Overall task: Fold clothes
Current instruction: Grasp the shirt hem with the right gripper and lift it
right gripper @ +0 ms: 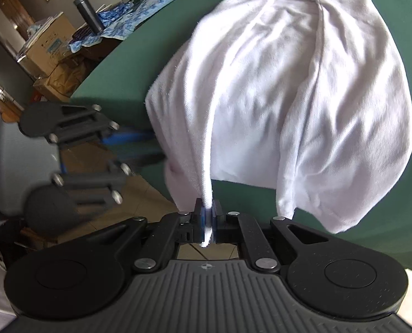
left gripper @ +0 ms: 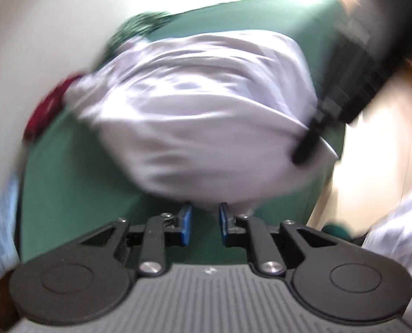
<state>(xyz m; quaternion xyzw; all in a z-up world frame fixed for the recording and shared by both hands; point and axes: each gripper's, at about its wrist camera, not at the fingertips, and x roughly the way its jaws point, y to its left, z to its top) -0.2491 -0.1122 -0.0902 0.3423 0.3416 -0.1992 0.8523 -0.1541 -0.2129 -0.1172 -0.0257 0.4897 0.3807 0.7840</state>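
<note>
A white garment point(right gripper: 275, 88) lies crumpled on the green table point(right gripper: 128, 63). My right gripper point(right gripper: 208, 216) is shut on a pinched fold of its near edge and lifts it off the table front. The left wrist view is blurred. My left gripper point(left gripper: 205, 222) is open, its blue pads point(left gripper: 186, 223) a small gap apart, right at the garment's near edge point(left gripper: 206, 127) with no cloth between them. The left gripper also shows in the right wrist view point(right gripper: 150, 147) at the garment's left edge. The right gripper point(left gripper: 314, 138) shows at the garment's right side.
A red garment point(left gripper: 47, 111) and a dark green patterned one point(left gripper: 133, 27) lie at the table's far side. A blue-patterned cloth point(right gripper: 150, 2), a dark flask point(right gripper: 88, 14) and cardboard boxes point(right gripper: 50, 41) stand beyond the table on the left. Wooden floor lies below the table front.
</note>
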